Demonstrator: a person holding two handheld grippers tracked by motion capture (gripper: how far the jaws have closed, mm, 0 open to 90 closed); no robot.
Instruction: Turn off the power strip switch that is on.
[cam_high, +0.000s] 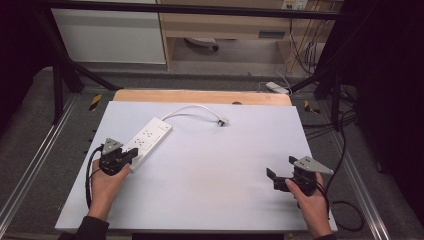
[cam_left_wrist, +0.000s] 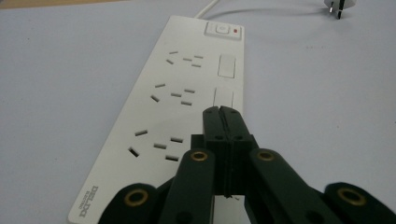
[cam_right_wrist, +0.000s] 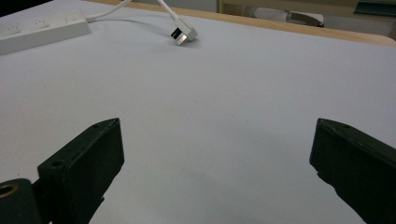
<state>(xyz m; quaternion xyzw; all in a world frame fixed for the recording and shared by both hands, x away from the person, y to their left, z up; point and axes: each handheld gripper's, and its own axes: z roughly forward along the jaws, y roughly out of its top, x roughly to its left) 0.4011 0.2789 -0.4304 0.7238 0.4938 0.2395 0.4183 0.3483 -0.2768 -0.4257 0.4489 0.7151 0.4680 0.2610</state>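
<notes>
Grippers at near edge: left gripper (cam_high: 131, 156) jaws together over the strip's (cam_left_wrist: 187, 93) near end, left side; right gripper (cam_high: 274, 176) jaws apart, nothing between. Plug (cam_high: 222, 121) lies far, centre. We judge steadying in hand; next, right reaches for plug.

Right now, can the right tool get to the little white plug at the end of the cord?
Probably yes. The right tool is open, holds nothing, and points over bare table toward the plug. Nothing lies between them, though the plug sits farther back, so the arm must stretch forward.
</notes>
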